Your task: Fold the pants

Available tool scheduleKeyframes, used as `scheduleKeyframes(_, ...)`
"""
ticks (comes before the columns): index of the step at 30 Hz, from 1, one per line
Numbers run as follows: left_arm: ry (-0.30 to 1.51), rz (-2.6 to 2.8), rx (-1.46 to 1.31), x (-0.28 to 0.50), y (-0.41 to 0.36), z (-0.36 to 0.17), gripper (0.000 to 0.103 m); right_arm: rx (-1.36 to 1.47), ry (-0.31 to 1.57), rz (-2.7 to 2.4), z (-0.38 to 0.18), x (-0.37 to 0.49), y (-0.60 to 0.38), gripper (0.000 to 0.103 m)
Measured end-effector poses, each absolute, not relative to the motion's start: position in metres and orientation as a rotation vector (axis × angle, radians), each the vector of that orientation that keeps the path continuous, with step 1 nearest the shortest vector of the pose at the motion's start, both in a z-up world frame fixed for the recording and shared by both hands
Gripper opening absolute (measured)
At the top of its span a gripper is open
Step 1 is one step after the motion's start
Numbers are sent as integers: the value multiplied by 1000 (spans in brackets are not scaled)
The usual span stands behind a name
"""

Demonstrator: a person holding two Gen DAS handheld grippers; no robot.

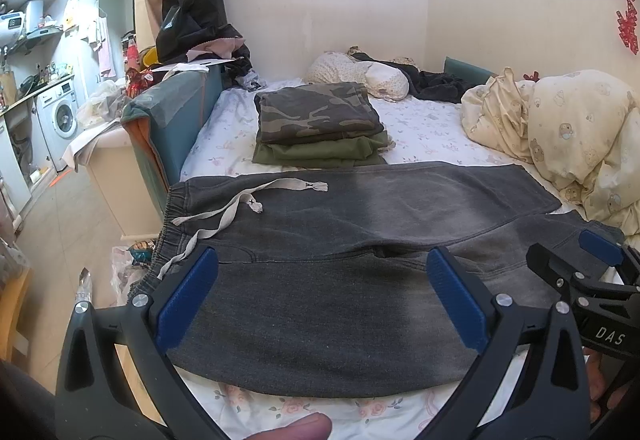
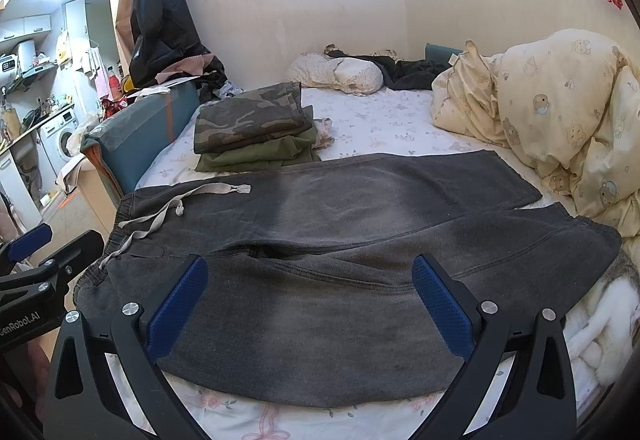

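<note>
Dark grey sweatpants (image 1: 320, 280) spread flat across the near part of the bed (image 1: 420, 127), waistband toward the bed's left edge, legs running rightward toward the cream duvet (image 1: 560, 131). Faded, washed-out grey fabric; elastic gathered waistband; pale flat drawstring (image 1: 224, 215) trailing loose over the hip area; legs slightly parted, far one lying straight, near one ending in a ribbed cuff. Just beyond the sweatpants, a folded stack: camouflage garment (image 1: 316, 111) atop an olive one (image 1: 324, 151). Further back against the wall, a pillow (image 1: 360, 73) and a crumpled dark garment (image 1: 432, 81).

Hovering above the near hem: left gripper (image 1: 322, 296), blue-padded fingers wide apart, holding nothing; right gripper (image 2: 306, 304), likewise spread, empty. Legible on the right gripper's body in the left view: "DAS". On the left gripper's body in the right view: "enRobot.AI", start cut off.
</note>
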State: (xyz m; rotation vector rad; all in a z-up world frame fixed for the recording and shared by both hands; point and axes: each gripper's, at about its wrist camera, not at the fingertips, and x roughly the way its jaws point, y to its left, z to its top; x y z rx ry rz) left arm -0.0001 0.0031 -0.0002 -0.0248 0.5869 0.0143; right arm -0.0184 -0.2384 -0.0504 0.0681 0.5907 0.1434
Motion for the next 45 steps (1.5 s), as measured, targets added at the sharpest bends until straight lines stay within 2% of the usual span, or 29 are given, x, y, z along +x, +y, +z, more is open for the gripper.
scheduleKeyframes(45, 578, 13, -27, -1, 2, 4, 103, 76, 595, 152, -49, -17, -239, 103)
